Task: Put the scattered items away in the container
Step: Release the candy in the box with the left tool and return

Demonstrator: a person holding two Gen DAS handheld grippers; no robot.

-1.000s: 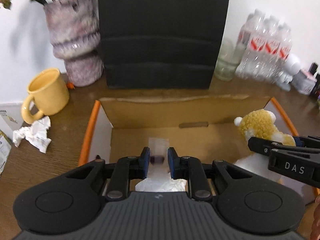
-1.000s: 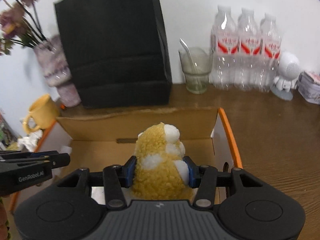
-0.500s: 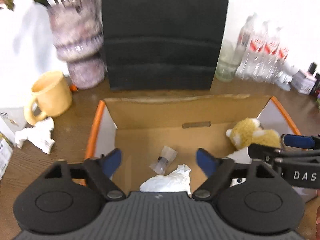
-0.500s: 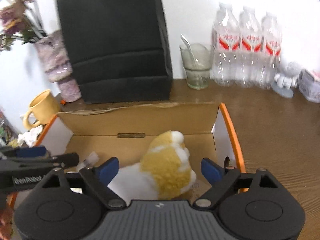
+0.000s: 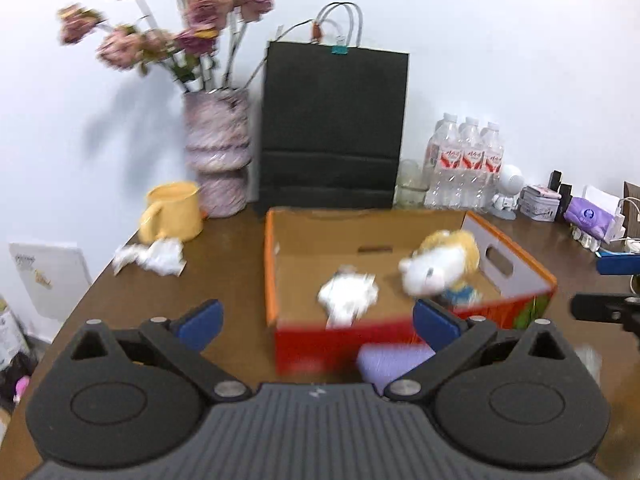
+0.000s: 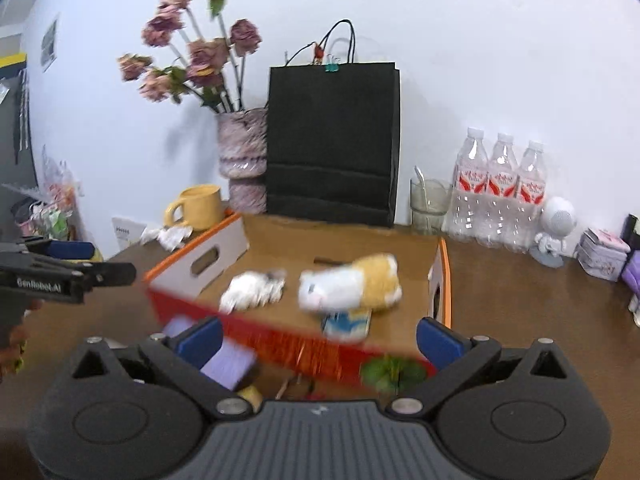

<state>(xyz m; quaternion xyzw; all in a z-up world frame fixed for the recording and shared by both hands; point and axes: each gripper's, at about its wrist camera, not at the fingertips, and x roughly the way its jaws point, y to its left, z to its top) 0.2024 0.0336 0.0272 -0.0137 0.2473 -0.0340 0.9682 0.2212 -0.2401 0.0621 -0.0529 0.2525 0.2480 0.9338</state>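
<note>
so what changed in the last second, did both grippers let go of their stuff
Yes. The left gripper released the small vial and the right gripper released the plush toy, which now lies on its side in the box. Both grippers are opening and have pulled back from the box. The crumpled paper by the yellow mug stayed on the table.

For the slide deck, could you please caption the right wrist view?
Right tool, jaws opening and empty, before the cardboard box holding a plush toy and crumpled tissue.
</note>
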